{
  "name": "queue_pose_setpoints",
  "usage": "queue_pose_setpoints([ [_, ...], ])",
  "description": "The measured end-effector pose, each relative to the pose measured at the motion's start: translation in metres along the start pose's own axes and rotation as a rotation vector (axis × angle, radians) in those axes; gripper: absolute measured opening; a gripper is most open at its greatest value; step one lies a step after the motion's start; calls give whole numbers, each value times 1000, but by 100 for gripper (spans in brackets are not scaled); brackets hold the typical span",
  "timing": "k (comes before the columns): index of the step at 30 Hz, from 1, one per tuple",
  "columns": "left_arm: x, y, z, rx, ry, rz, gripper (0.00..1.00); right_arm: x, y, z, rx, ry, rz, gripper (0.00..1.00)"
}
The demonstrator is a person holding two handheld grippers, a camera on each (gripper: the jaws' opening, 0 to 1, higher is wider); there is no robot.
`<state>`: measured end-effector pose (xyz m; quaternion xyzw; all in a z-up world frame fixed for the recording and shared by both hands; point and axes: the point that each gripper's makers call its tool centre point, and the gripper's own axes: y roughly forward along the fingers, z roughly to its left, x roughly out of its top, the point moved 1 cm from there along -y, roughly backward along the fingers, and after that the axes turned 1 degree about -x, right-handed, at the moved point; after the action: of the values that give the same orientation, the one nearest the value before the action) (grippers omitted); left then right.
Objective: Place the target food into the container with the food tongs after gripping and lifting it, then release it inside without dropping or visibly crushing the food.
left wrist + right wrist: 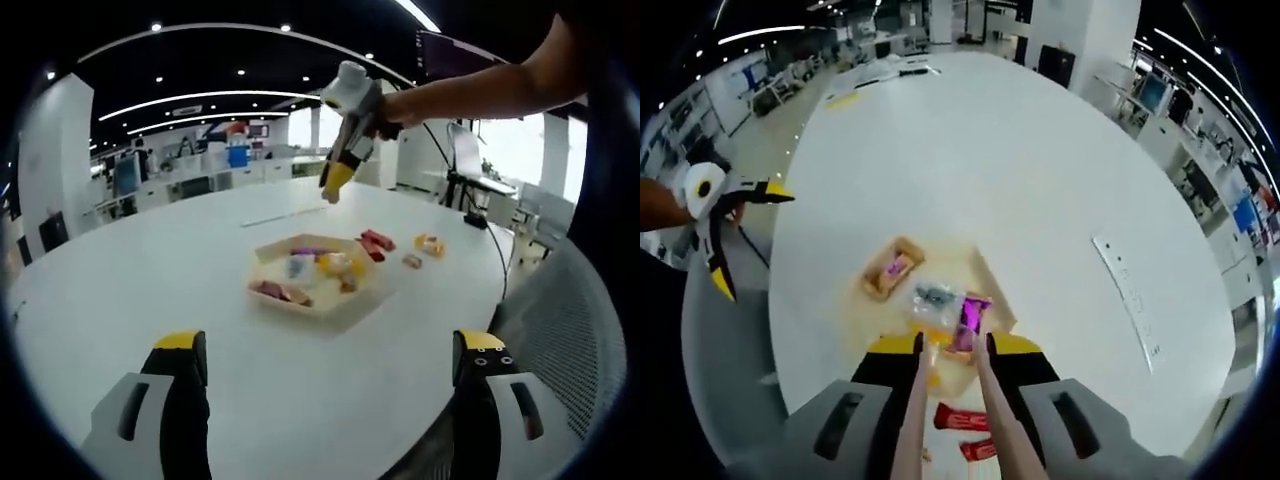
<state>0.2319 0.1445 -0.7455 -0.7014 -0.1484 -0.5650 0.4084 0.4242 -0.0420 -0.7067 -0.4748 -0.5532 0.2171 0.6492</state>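
Observation:
A wooden hexagonal tray (262,255) holds several wrapped snacks on the white table, and a purple packet (308,252) lies among them. My left gripper (330,352) is open and empty, low over the near table edge. High above the tray's far side, a person's arm holds my right gripper (338,180). In its own view the right gripper (955,345) is shut on the food tongs (912,410), which point down at the tray (880,285). The purple packet (970,318) shows between the tong tips; I cannot tell if they touch it. The left gripper (715,225) hangs at the left.
Two red packets (375,243), a yellow snack (430,245) and a small brown piece (412,261) lie on the table right of the tray. A white strip (1130,290) lies farther off. A mesh chair (570,320) stands at the table's right edge.

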Motion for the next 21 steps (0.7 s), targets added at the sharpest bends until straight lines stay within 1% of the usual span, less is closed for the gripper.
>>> queue_pose_setpoints([
  [8,-3,2,-3,-11,9,16,100,-45,-12,-17,-47,87,24,25],
  [12,-4,2,-3,-10,15,20,100,-63,-20,-25,-62,124,25,25],
  [16,-5,3,-4,-14,18,26,100,-80,-30,-33,-82,144,35,25],
  [21,-5,4,-5,-17,19,30,100,-97,-37,-40,-101,182,36,25],
])
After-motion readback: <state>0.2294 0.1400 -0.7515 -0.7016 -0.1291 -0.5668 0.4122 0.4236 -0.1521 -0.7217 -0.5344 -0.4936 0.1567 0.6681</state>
